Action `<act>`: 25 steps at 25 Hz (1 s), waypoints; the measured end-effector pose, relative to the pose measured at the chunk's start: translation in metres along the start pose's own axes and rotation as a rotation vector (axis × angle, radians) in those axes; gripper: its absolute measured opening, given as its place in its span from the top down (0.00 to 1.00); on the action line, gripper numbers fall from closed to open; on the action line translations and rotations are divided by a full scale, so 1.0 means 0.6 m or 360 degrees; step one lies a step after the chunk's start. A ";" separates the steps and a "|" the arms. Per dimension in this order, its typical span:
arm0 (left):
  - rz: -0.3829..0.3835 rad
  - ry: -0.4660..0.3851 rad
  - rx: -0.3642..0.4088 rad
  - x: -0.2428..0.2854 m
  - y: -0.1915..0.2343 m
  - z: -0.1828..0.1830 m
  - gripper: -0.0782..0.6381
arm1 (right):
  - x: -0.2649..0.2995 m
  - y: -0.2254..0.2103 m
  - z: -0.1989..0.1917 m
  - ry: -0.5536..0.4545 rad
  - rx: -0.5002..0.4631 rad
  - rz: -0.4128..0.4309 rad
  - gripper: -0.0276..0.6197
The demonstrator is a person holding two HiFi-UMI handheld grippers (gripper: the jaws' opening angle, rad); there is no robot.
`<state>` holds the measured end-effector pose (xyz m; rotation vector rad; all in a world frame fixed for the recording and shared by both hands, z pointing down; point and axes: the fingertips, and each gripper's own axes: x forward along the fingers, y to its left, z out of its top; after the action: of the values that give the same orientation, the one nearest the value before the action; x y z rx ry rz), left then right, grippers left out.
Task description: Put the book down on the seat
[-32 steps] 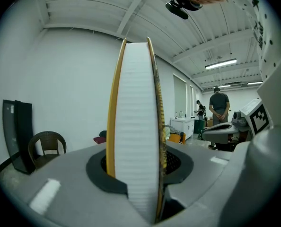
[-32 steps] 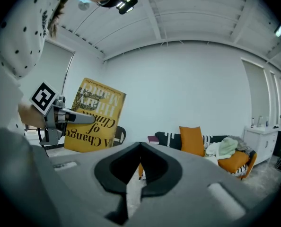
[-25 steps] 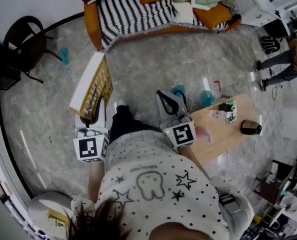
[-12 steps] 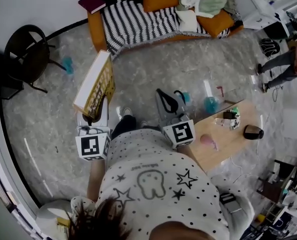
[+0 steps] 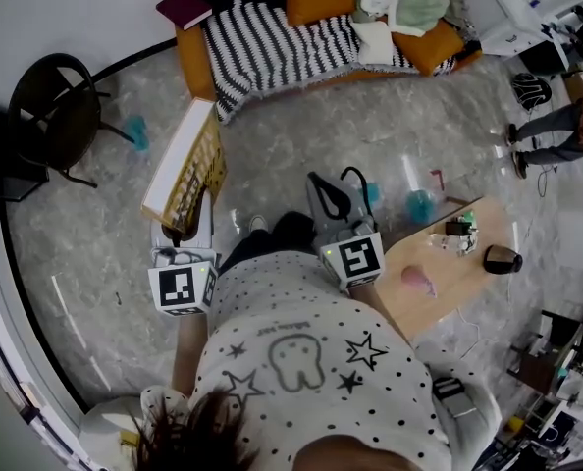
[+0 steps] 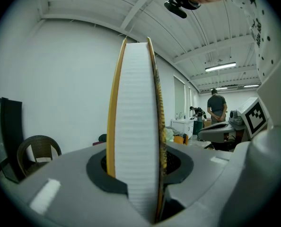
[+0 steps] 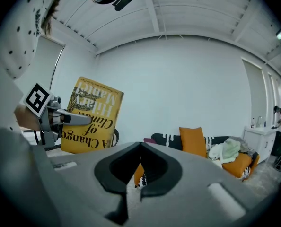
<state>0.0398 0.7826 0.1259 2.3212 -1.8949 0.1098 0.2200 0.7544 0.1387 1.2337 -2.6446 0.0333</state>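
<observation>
A thick yellow book (image 5: 185,170) stands upright in my left gripper (image 5: 181,226), whose jaws are shut on its lower edge. In the left gripper view its white page block (image 6: 136,126) fills the gap between the jaws. My right gripper (image 5: 323,189) hangs beside it to the right, shut and holding nothing. From the right gripper view the book's yellow cover (image 7: 91,115) shows at the left, with the left gripper (image 7: 50,118) clamped on it. An orange sofa (image 5: 195,55) with a striped blanket (image 5: 272,37) lies ahead, across bare floor.
A black wicker chair (image 5: 51,106) stands at the far left. A low wooden table (image 5: 439,263) with small items is at my right. Cushions, clothes (image 5: 409,3) and a dark red book (image 5: 184,10) lie on the sofa. A person (image 5: 556,126) stands far right.
The sofa and chair have slid slightly lower in the head view, so I have come a little closer. The book stays upright in the left gripper; both grippers keep their pose.
</observation>
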 end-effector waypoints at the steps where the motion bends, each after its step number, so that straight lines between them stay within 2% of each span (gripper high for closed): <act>1: 0.0000 0.0001 -0.0005 0.001 0.002 -0.001 0.69 | 0.004 0.000 -0.003 -0.0004 -0.0003 0.0006 0.95; 12: 0.0004 0.0082 -0.0083 0.038 0.005 -0.023 0.69 | 0.044 -0.019 -0.016 0.0048 0.0008 0.0063 0.95; 25: 0.0059 0.0021 -0.0126 0.160 -0.024 0.009 0.69 | 0.121 -0.132 0.004 0.0014 -0.0032 0.0139 0.95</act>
<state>0.0733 0.6919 0.1335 2.2295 -1.9002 0.0530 0.2346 0.6480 0.1456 1.1086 -2.6829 0.0266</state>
